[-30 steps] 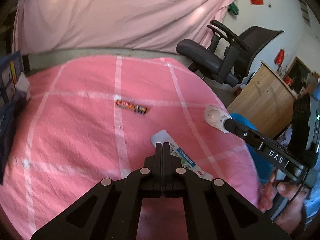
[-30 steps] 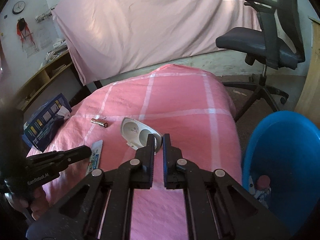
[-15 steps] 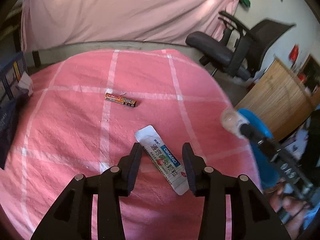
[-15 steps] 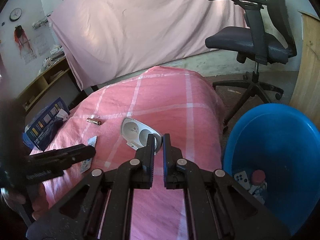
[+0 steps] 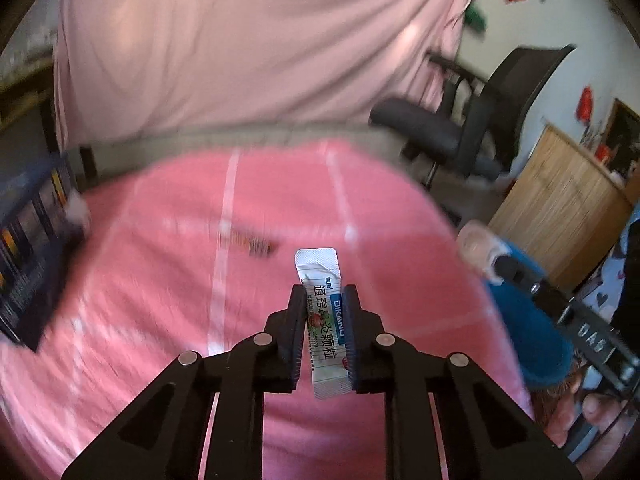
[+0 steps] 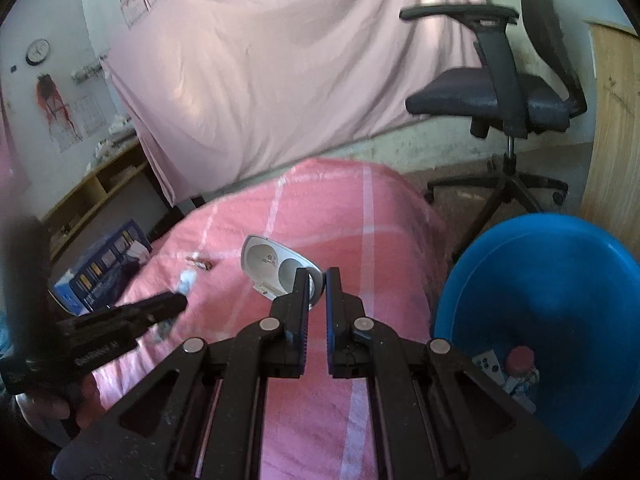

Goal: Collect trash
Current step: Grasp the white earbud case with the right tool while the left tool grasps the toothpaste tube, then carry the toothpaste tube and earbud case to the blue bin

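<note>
My left gripper [image 5: 323, 294] has its jaws closing on a white medicine sachet [image 5: 318, 266] with blue and green print; the sachet stands upright between the pads, lifted clear of the pink checked bedcover [image 5: 160, 320]. A small battery [image 5: 252, 242] lies on the cover beyond it. My right gripper [image 6: 317, 275] is shut on the edge of a white oval plastic case [image 6: 272, 266] with two round hollows, held above the cover. In the right wrist view the left gripper [image 6: 176, 304] and the sachet [image 6: 187, 280] show blurred at the left. A blue bin [image 6: 560, 280] stands at the right.
The bin holds a red-capped bottle [image 6: 520, 360] and a small white item. A blue box [image 6: 100, 276] sits at the cover's left edge. A black office chair [image 6: 500, 92] and a wooden cabinet [image 5: 560, 200] stand to the right. A pink sheet hangs behind.
The left jaws opened around the sachet lying on the cover, then closed on it and lifted it upright. The right gripper carried the white case toward the blue bin.
</note>
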